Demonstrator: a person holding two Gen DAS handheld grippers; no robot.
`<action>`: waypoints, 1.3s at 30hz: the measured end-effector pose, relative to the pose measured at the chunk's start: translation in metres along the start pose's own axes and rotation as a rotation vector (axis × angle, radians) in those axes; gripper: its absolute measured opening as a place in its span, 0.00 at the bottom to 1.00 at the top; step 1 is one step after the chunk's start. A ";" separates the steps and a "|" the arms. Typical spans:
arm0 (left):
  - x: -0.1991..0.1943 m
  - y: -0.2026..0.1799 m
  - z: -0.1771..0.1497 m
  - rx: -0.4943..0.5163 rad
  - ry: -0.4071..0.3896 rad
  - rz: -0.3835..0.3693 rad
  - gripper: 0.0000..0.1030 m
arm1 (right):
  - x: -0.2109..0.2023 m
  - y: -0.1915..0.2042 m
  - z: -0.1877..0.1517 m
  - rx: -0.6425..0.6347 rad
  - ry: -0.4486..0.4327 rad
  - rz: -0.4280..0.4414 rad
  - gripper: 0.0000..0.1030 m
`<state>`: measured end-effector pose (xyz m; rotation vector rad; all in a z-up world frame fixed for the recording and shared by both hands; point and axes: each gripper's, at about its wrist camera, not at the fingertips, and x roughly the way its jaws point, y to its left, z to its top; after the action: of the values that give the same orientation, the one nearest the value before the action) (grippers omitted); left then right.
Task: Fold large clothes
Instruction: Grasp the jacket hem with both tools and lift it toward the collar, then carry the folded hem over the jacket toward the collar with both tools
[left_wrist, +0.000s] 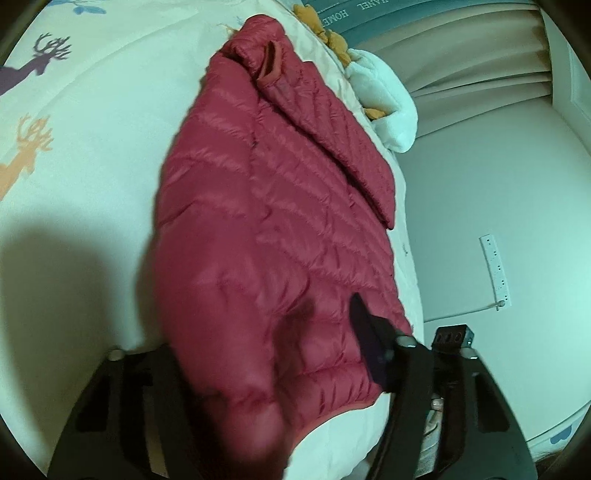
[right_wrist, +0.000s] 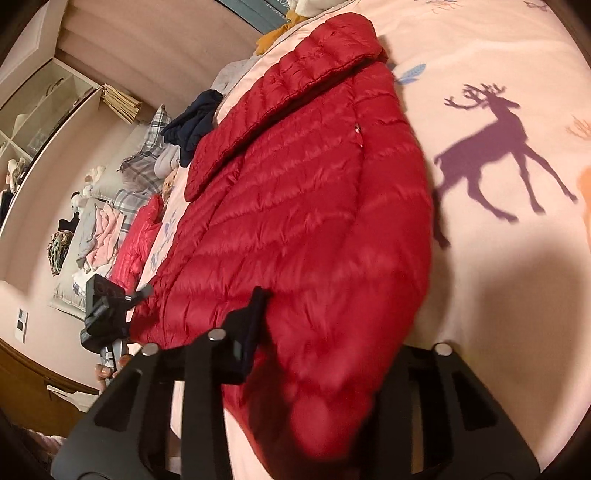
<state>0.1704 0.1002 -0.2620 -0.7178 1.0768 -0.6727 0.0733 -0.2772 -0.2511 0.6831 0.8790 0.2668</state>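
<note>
**Red quilted jacket, hem gripped at both corners**

Item: red puffer jacket (left_wrist: 266, 206) lying flat on deer-print bedsheet (left_wrist: 92, 122), collar at the far end (one sleeve folded across the body). Left gripper (left_wrist: 295, 354) clenched on the near hem; right gripper (right_wrist: 314, 332) likewise clamped on the hem. Clothes pile (right_wrist: 107, 225) lies beyond.

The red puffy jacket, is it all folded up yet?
Not yet. The red jacket lies on the deer-print bedsheet with one sleeve already folded across it. Now the left gripper and right gripper pinch its bottom hem. Folding the bottom up is left.
</note>
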 end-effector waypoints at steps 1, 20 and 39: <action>0.000 0.002 -0.002 -0.001 0.007 0.010 0.43 | -0.002 0.001 -0.004 0.002 -0.008 -0.001 0.28; -0.071 -0.079 -0.012 0.270 -0.133 -0.042 0.13 | -0.081 0.077 -0.007 -0.244 -0.269 0.111 0.12; -0.195 -0.184 -0.075 0.641 -0.291 -0.281 0.14 | -0.224 0.143 -0.039 -0.561 -0.529 0.351 0.13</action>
<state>0.0111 0.1286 -0.0353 -0.3878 0.4465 -1.0529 -0.0880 -0.2593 -0.0373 0.3451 0.1509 0.5891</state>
